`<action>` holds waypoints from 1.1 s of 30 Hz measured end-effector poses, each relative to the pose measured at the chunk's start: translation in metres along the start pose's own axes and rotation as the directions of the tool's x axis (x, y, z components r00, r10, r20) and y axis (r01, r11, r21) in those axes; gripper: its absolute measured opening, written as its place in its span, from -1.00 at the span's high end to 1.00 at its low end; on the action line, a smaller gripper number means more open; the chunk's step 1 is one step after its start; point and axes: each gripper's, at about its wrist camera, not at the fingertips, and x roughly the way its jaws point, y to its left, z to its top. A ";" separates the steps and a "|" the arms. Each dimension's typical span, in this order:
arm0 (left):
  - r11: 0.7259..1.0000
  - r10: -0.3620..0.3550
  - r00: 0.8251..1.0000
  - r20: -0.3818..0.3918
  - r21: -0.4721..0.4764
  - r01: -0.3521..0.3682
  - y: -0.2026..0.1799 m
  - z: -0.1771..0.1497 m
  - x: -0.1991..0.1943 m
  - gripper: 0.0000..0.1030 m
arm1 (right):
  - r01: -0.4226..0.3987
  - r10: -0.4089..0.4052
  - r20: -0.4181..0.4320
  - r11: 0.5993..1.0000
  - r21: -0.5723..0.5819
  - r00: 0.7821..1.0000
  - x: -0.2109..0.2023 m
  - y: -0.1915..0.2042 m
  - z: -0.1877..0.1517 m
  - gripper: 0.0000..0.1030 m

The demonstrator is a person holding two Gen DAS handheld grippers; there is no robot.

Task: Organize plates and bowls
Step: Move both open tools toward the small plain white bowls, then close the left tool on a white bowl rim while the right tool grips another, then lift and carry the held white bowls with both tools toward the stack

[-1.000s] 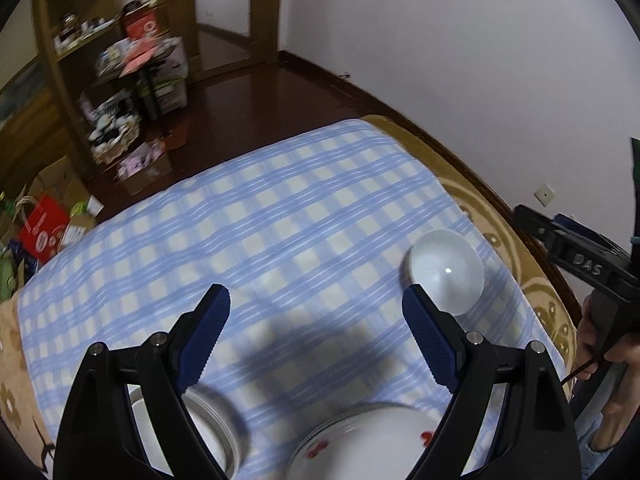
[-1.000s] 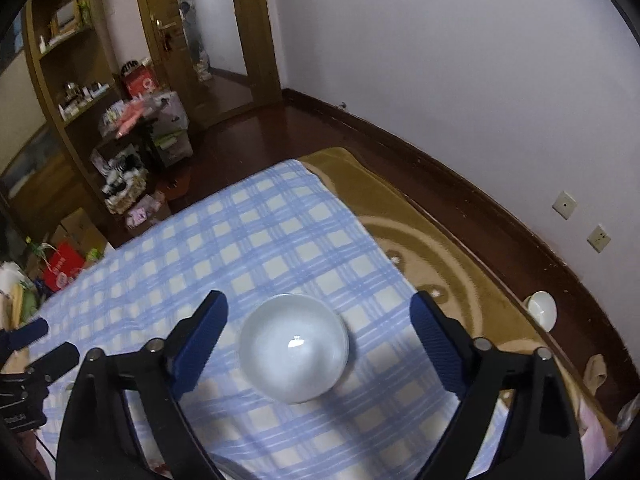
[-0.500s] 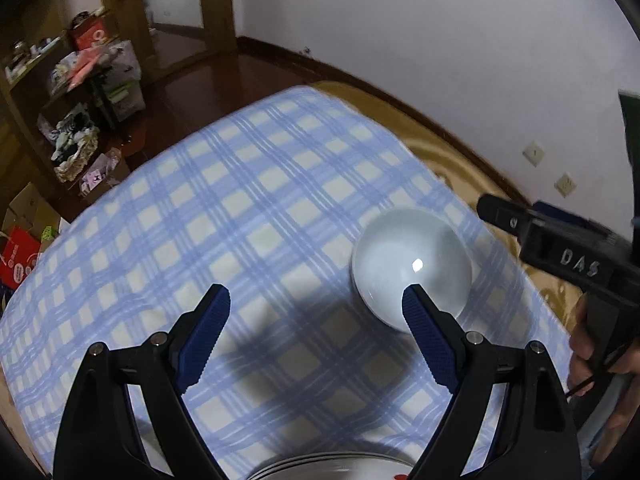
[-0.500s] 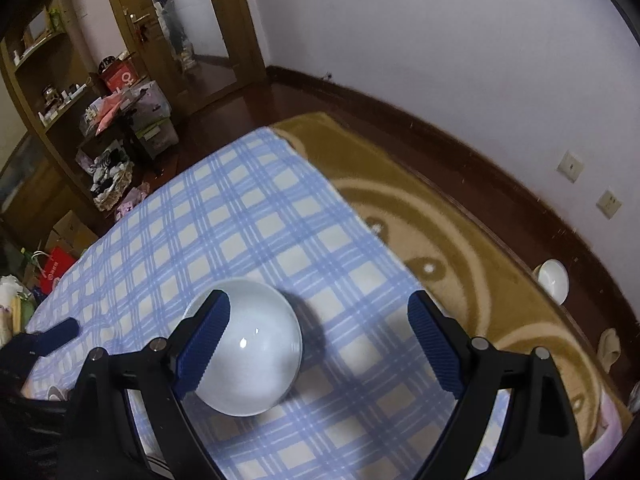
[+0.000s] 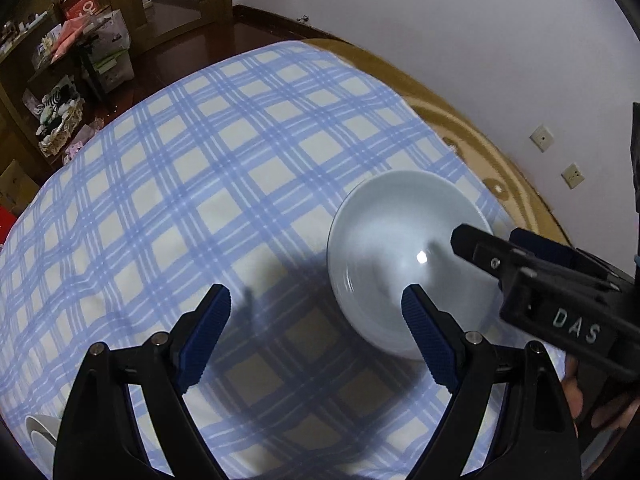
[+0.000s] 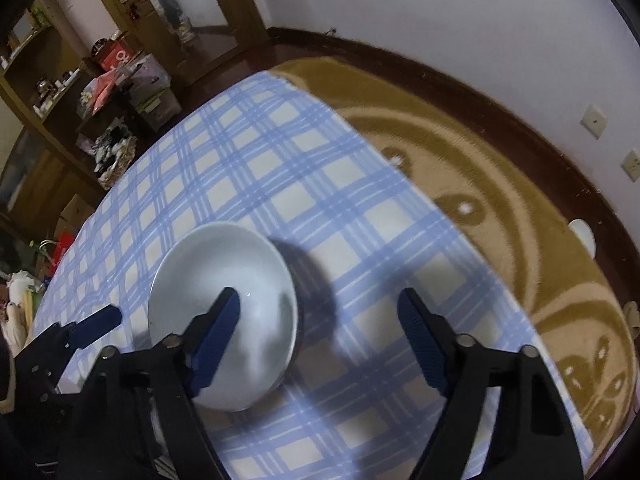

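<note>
Bowl (image 6: 224,312), white and empty, sits on the checked cloth of the desk (image 6: 280,184); the right hand-held gripper (image 6: 318,338) is closing with its left finger over the bowl, not yet pressing; the left hand-held gripper (image 5: 316,338) is open and holds nothing; next, I judge, the rim must come between the fingers.

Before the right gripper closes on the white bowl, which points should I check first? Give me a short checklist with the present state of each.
1. Round white ceramic bowl upright on the blue checked cloth: ok.
2. Bowl's rim between the right gripper jaws, one finger inside, one outside: ok.
3. Pads pressing the rim: not ok; jaws closing, gap remains.
4. Left gripper holding nothing, open: ok.
5. Left gripper clear of the bowl: cannot tell; one finger overlaps its near edge.
6. Bowl empty: ok.
</note>
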 end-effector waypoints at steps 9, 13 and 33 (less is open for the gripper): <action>0.998 -0.028 0.999 0.017 -0.054 0.029 0.000 0.000 0.016 0.40 | -0.007 0.007 -0.040 1.000 0.003 0.999 0.019 0.001 -0.008 0.59; 0.993 -0.085 0.996 0.015 -0.086 0.086 0.003 -0.002 0.017 0.73 | -0.019 0.018 -0.028 0.999 -0.042 0.999 0.016 0.012 -0.009 0.82; 0.993 -0.076 0.997 0.019 -0.091 0.078 0.007 -0.022 -0.019 0.82 | -0.061 0.061 -0.021 0.998 0.012 0.998 -0.014 0.019 -0.035 0.84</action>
